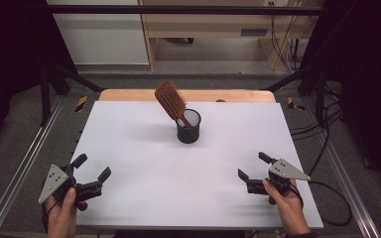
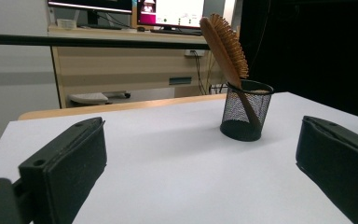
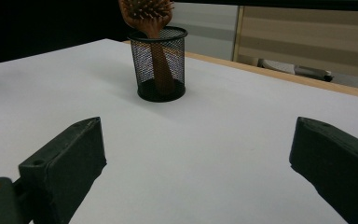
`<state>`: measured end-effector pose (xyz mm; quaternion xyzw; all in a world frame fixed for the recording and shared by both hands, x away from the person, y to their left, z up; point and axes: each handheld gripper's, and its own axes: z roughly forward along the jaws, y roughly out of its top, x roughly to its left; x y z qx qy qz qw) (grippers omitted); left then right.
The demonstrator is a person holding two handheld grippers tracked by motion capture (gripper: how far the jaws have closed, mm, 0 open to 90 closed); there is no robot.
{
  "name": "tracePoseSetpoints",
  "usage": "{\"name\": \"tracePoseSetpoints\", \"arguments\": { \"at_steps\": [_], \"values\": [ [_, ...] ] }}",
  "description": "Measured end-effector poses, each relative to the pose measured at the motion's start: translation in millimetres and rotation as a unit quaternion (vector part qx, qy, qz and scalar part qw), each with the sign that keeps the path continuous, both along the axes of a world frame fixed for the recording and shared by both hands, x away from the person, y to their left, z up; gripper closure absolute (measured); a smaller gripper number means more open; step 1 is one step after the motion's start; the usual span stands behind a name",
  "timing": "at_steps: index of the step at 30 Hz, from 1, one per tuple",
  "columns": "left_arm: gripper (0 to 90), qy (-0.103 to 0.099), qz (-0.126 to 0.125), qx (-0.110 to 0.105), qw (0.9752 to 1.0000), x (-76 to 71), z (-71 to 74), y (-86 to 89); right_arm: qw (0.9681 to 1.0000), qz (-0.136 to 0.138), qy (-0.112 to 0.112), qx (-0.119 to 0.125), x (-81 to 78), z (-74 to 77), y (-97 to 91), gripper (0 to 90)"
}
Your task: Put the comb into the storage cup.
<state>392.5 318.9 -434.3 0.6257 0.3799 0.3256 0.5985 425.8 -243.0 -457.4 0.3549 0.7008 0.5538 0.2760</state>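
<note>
The wooden hairbrush stands handle-down in the black mesh cup, which sits on the white table toward the far middle edge. In the high view the brush head leans toward the left and away from the person. The left gripper rests at the near left corner with jaws spread and nothing between them; the right gripper rests at the near right with jaws likewise spread and empty. Both are well apart from the cup.

The left gripper view presents the bristle side in profile, with monitors on a desk behind. The right gripper view reveals the handle through the mesh, its tip reaching the cup's bottom.
</note>
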Motion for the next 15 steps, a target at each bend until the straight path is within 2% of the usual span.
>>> {"name": "tracePoseSetpoints", "arguments": {
  "at_steps": [4, 11, 15],
  "values": [
    [1.9, -0.005, 0.003, 0.013, 0.9999, 0.0, -1.6, -1.6, 1.0, 0.001, -0.001, 0.0, 0.2, 0.2, 1.6, 3.9],
    [1.8, -0.009, 0.015, 0.012, 0.9998, 4.0, -4.0, 1.4, 1.0, 0.004, 0.004, -0.005, 3.1, -2.4, 8.6, 3.4],
    [1.8, -0.008, 0.019, 0.02, 0.9996, 7.2, -5.7, 0.5, 1.0, 0.001, 0.004, -0.004, 4.7, -2.5, 11.5, 3.9]
  ]
}}
